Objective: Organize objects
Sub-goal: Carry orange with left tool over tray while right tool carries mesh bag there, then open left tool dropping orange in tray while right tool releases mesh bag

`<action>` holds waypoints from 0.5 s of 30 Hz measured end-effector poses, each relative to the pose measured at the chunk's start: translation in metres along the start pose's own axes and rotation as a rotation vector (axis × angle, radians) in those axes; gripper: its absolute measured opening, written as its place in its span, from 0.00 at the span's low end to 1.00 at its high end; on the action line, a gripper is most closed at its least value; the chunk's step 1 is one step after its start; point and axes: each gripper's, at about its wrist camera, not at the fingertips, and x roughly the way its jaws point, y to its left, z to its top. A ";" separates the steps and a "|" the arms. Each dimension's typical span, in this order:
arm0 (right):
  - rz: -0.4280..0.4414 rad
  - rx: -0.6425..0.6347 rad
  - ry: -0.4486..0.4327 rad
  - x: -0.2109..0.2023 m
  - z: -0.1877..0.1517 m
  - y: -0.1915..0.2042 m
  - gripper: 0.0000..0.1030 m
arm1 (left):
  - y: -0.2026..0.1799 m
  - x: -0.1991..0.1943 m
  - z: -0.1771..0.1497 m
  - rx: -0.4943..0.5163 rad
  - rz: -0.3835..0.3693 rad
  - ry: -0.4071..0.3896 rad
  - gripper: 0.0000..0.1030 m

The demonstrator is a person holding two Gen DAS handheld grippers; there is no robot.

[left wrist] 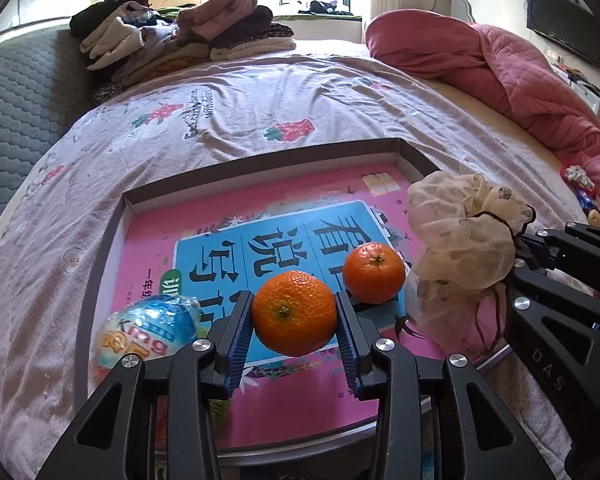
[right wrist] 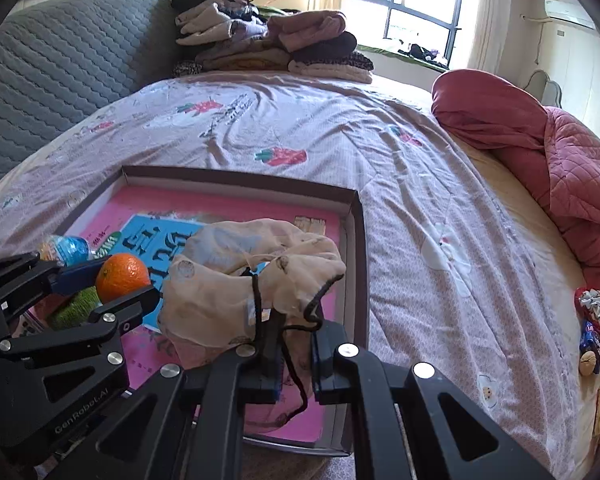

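Note:
A shallow grey box [left wrist: 260, 166] with a pink and blue book cover inside lies on the bed. My left gripper [left wrist: 295, 322] is shut on an orange tangerine [left wrist: 295, 312] and holds it just above the box; it also shows in the right wrist view [right wrist: 122, 276]. A second tangerine [left wrist: 374, 272] rests in the box behind it. A blue wrapped snack ball [left wrist: 152, 330] lies at the box's left. My right gripper [right wrist: 296, 364] holds a beige sheer drawstring pouch [right wrist: 252, 276] by its dark cord over the box's right side; the pouch also shows in the left wrist view [left wrist: 464, 232].
The bed has a mauve strawberry-print sheet [right wrist: 380, 140]. Folded clothes [left wrist: 180, 36] are stacked at the far side by a grey quilted headboard [right wrist: 68, 72]. A red quilt [left wrist: 520, 76] lies at the right. Small wrapped items [right wrist: 590, 328] sit by the right edge.

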 end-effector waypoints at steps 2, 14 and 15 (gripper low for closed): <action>-0.002 -0.007 -0.002 0.001 -0.001 0.002 0.10 | -0.002 0.003 -0.001 0.008 0.001 0.007 0.39; -0.045 -0.050 -0.010 0.002 -0.002 0.006 0.11 | -0.005 0.011 -0.004 0.023 -0.005 0.038 0.39; -0.047 -0.056 -0.012 0.001 -0.002 0.007 0.11 | -0.005 0.011 -0.004 0.023 -0.005 0.039 0.39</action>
